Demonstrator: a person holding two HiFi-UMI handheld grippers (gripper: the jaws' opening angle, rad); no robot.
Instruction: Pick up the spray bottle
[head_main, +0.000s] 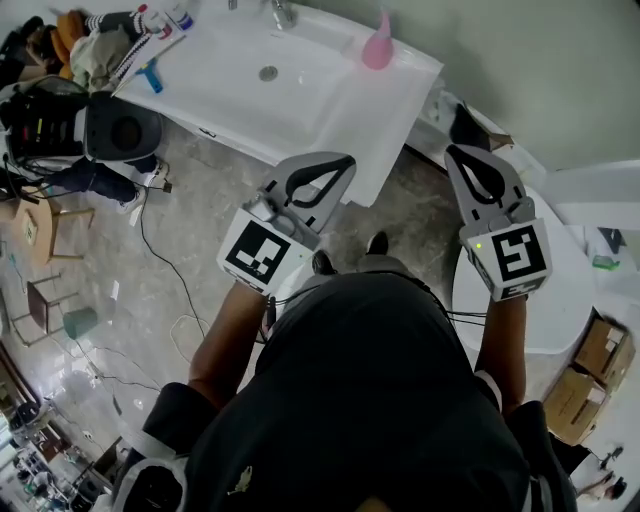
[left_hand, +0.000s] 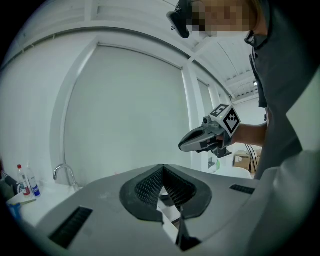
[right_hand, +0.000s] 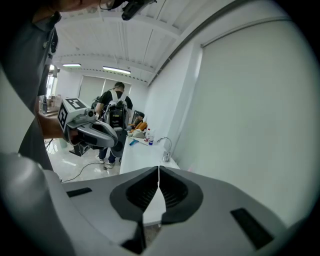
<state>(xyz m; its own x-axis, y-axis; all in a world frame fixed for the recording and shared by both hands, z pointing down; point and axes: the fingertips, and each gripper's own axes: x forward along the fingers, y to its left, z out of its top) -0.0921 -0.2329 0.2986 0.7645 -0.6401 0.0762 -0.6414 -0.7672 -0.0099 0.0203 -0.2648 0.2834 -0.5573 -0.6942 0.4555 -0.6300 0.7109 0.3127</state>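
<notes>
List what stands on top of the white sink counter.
Pink plastic spray bottle at the back right, chrome faucet, small bottles and a blue item at the left end. The left gripper covers part of the front edge.

A faucet (head_main: 283, 12) stands on the white counter (head_main: 330, 110).

A white counter (head_main: 330, 110) with a sunken basin carries a few things. Reckoned from the drain (head_main: 268, 73), the faucet (head_main: 281, 13) stands at twelve o'clock. A pink spray bottle (head_main: 377, 45) stands upright between two and three. A blue item (head_main: 150, 76) lies at nine, and small bottles (head_main: 178, 16) stand at ten.
</notes>
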